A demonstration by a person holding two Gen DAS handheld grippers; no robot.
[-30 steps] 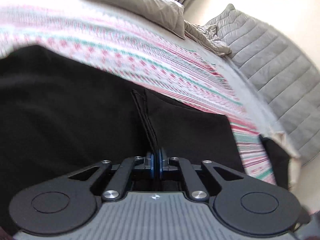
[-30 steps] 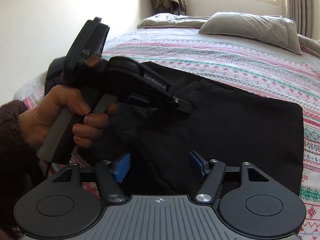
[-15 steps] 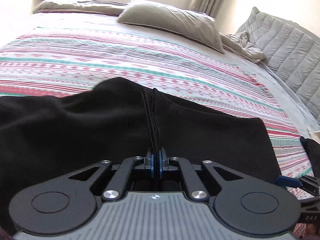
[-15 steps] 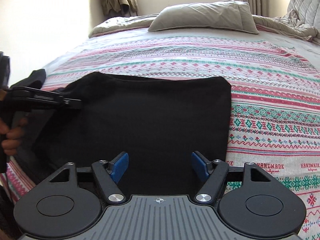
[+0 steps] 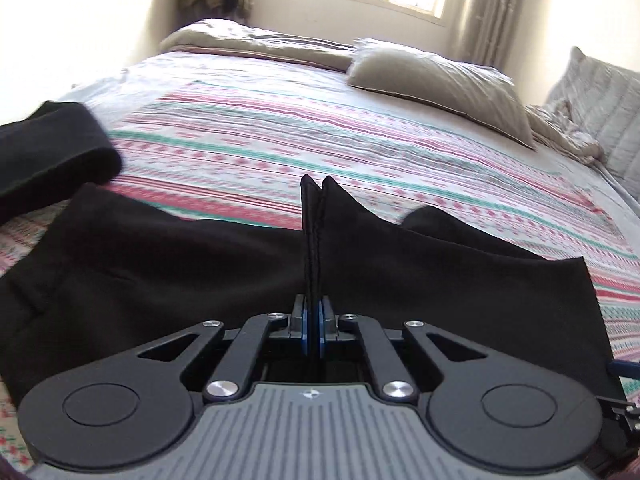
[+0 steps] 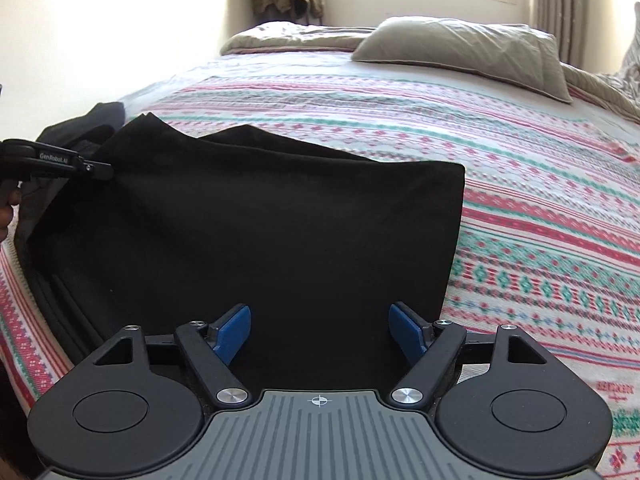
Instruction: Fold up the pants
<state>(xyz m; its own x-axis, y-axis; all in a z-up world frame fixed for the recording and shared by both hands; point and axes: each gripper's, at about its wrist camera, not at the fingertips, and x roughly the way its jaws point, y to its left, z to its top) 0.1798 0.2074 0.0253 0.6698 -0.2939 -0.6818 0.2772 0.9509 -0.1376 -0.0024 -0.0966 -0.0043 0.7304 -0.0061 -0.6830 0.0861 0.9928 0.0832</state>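
Black pants (image 6: 256,236) lie folded on the striped bedspread (image 6: 520,200) near the bed's front edge. My left gripper (image 5: 313,332) is shut on a seamed edge of the pants (image 5: 314,232), which stands up in a lifted ridge between its pads. In the right wrist view the left gripper (image 6: 102,169) shows at the far left, pinching the cloth's left side. My right gripper (image 6: 320,330) hovers over the near edge of the pants, its jaws opening wide, its blue pads (image 6: 234,328) apart and pressing on nothing.
A grey pillow (image 6: 472,50) and a rumpled beige blanket (image 6: 288,38) lie at the head of the bed under a window. Another dark garment (image 5: 48,148) lies at the left edge. A quilted grey cover (image 5: 600,96) sits at the right. Clothes hang in the far corner.
My left gripper has carried the pinched pants edge leftward and turned toward the head of the bed. The right gripper's jaws have spread wider and it has shifted slightly over the pants.
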